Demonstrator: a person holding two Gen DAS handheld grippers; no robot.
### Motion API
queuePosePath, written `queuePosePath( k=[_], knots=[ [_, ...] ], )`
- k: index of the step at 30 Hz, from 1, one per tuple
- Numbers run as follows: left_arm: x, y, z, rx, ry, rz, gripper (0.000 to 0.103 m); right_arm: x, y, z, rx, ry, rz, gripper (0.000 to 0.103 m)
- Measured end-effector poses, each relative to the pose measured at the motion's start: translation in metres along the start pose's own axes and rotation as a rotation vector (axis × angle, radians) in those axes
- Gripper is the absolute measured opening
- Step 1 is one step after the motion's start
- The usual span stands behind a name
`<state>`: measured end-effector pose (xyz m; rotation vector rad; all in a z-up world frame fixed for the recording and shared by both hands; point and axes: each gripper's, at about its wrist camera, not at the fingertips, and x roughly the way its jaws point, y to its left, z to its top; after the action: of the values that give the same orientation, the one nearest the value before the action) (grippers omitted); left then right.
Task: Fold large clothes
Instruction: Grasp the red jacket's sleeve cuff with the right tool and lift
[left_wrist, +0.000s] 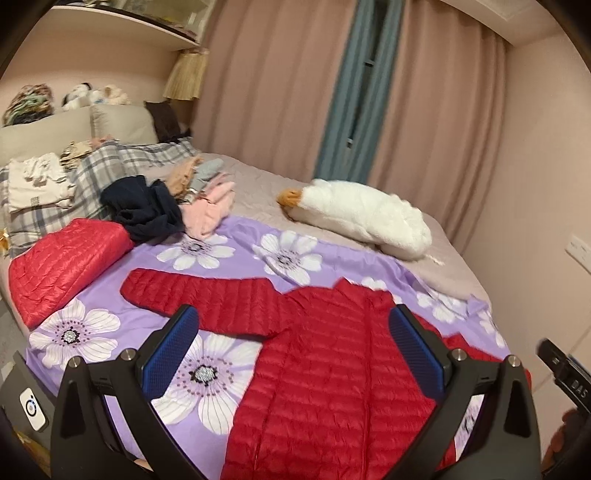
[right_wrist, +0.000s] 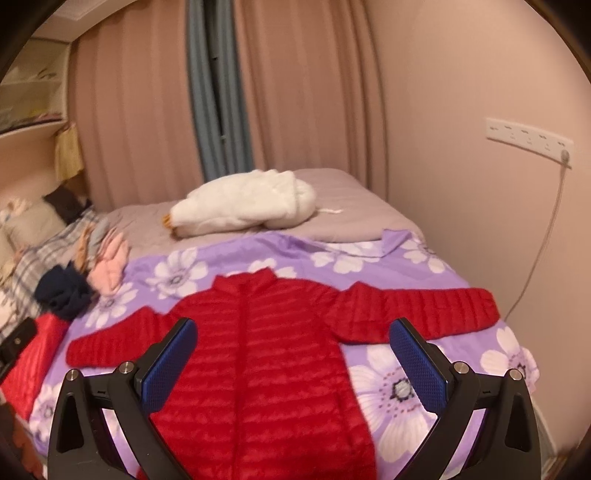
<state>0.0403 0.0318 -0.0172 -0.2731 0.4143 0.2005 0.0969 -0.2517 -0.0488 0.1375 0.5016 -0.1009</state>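
Note:
A red quilted down jacket (left_wrist: 321, 354) lies flat, front up, on a purple flowered sheet (left_wrist: 207, 373), with both sleeves spread out sideways. It also shows in the right wrist view (right_wrist: 266, 354) on the sheet (right_wrist: 406, 387). My left gripper (left_wrist: 293, 343) is open and empty above the jacket's left side. My right gripper (right_wrist: 291, 350) is open and empty above the jacket's chest. Its body shows at the right edge of the left wrist view (left_wrist: 565, 373).
A folded red jacket (left_wrist: 62, 262) lies at the left. A navy garment (left_wrist: 147, 208) and pink clothes (left_wrist: 210, 210) lie behind it. A white plush goose (left_wrist: 362, 218) lies at the far side. The wall (right_wrist: 480, 221) runs along the bed's right side.

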Motion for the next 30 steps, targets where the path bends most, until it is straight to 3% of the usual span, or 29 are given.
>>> queuePosePath(
  k=[5,8,13,16,22,25,27,30],
  knots=[
    [0.030,0.005,0.012,-0.024,0.022,0.024,0.103,0.025,-0.038,0.015,0.064,0.015,-0.020,0.103],
    [0.049,0.007,0.019,-0.010,-0.017,0.076,0.103,0.045,-0.064,0.025,0.092,0.029,-0.070,0.103],
    [0.091,0.022,0.025,-0.015,-0.051,0.185,0.103,0.092,-0.132,0.036,0.154,0.064,-0.223,0.103],
    [0.109,0.042,0.023,-0.083,-0.072,0.260,0.102,0.124,-0.184,0.035,0.246,0.091,-0.340,0.103],
    [0.138,0.075,0.014,-0.205,-0.081,0.348,0.102,0.189,-0.283,0.003,0.429,0.189,-0.545,0.103],
    [0.153,0.081,0.010,-0.216,-0.071,0.390,0.102,0.221,-0.321,-0.026,0.531,0.261,-0.554,0.103],
    [0.165,0.081,0.008,-0.196,-0.037,0.401,0.102,0.240,-0.339,-0.048,0.598,0.330,-0.577,0.093],
    [0.174,0.075,0.002,-0.156,-0.001,0.369,0.102,0.257,-0.352,-0.071,0.703,0.383,-0.540,0.077]
  ],
)
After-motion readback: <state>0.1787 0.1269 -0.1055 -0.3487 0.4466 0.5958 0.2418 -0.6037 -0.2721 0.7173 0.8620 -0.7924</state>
